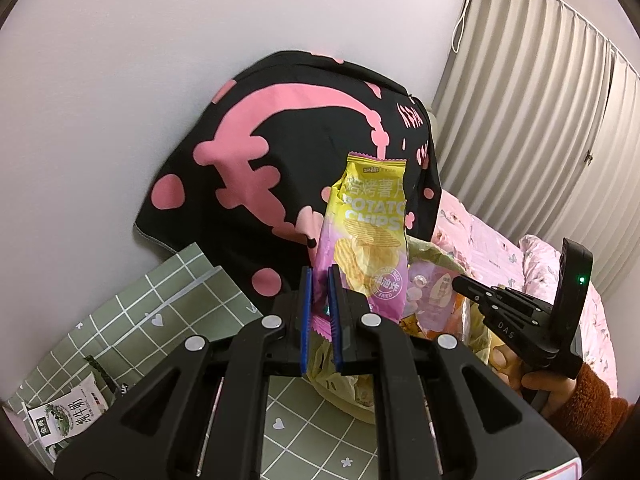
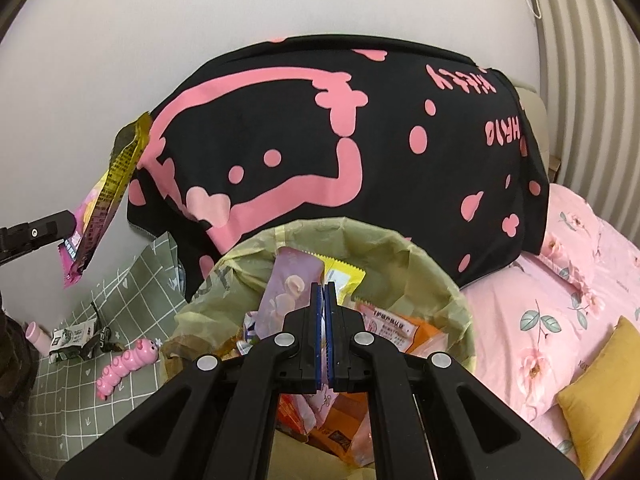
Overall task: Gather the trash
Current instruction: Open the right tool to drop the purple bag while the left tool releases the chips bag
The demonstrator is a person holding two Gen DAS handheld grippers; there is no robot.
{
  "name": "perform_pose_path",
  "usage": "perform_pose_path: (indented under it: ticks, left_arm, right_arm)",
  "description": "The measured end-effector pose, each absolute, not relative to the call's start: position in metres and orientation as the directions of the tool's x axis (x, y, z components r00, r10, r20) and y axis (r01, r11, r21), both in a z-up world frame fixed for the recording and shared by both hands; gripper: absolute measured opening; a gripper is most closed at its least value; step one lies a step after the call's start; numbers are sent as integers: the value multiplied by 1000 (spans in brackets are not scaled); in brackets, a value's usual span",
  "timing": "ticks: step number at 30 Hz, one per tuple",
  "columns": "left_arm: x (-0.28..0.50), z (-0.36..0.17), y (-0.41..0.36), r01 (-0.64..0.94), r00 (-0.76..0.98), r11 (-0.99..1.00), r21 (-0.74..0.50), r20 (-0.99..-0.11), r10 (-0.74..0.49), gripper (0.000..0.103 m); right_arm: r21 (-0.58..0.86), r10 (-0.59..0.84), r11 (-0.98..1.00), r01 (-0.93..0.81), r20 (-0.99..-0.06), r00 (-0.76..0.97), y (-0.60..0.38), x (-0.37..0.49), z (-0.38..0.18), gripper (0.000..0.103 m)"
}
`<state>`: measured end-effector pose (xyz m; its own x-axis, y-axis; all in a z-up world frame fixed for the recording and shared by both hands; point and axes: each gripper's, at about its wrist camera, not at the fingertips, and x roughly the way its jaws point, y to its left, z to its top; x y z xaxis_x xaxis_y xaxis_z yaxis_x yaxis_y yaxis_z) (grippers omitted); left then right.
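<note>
My left gripper (image 1: pixel 320 276) is shut on the lower edge of a yellow and pink potato chips bag (image 1: pixel 368 236), which stands upright above the bin. In the right wrist view that bag (image 2: pixel 108 184) hangs at the far left from the left gripper (image 2: pixel 66 222). The bin (image 2: pixel 452 284) has a yellow-green liner and holds several snack wrappers (image 2: pixel 288 296). My right gripper (image 2: pixel 322 292) hovers over the bin's mouth, shut, with nothing visible between its blue pads. It also shows in the left wrist view (image 1: pixel 460 282), held by a hand in an orange-brown sleeve (image 1: pixel 576 400).
A black and pink blanket (image 2: pixel 320 140) drapes behind the bin. On the green checked mat (image 1: pixel 168 312) lie a green and white milk carton (image 1: pixel 68 416), a pink caterpillar toy (image 2: pixel 124 364) and a pink bottle (image 2: pixel 34 334). A pink bed (image 2: pixel 560 300) with a yellow cushion (image 2: pixel 604 384) lies to the right.
</note>
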<state>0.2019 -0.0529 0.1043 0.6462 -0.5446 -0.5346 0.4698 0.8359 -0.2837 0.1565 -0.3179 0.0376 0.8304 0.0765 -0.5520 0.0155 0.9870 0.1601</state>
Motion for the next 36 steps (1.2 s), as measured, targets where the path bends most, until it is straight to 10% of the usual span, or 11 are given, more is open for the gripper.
perform_pose_path:
  ticks: [7,11,31,36]
  left_arm:
    - [202,100,-65,495,628,825,-271,-545,-556,8]
    - [205,98,-75,516,608,811,-277,-549,-574,8]
    - [218,34,-211,660,375,728,-186,-758,-534,8]
    - [220,41,-195,637,358,716,-287,-712,-604,35]
  right_arm:
    - [180,94,984,12,-565,820,-321,156,31,6]
    - [188,96,982,12,-553,827,-327,151,35,46]
    - [205,-146,930,304,-553,820,-422,80,35,46]
    - [191,-152,933,304,-558,816,-420,80,34,46]
